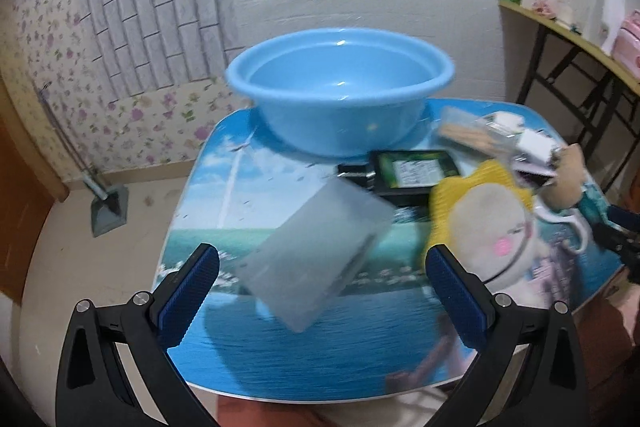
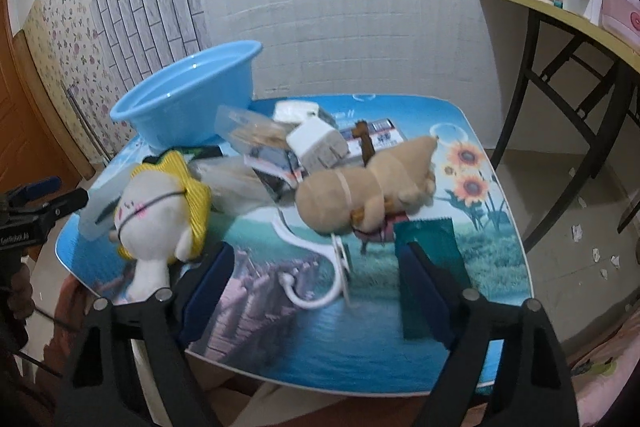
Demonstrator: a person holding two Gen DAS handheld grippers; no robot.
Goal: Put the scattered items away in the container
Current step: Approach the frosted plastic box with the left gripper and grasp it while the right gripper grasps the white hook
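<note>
A light blue basin (image 1: 340,83) stands empty at the table's far side; it also shows in the right wrist view (image 2: 188,95). My left gripper (image 1: 322,267) is open, with a frosted plastic box (image 1: 316,259) lying on the table between its fingers. My right gripper (image 2: 316,259) is open above a white hook (image 2: 316,267) and next to a teal card (image 2: 432,259). A white plush with a yellow collar (image 2: 160,223), a tan plush dog (image 2: 368,187), a black box (image 1: 416,171), white blocks (image 2: 316,143) and a bag of sticks (image 2: 252,131) lie scattered.
The small table (image 1: 224,359) has a printed sea picture. A side table (image 2: 560,23) with cups and a pink box stands at the right. A dustpan (image 1: 108,207) sits on the floor at the left, by the flowered wall.
</note>
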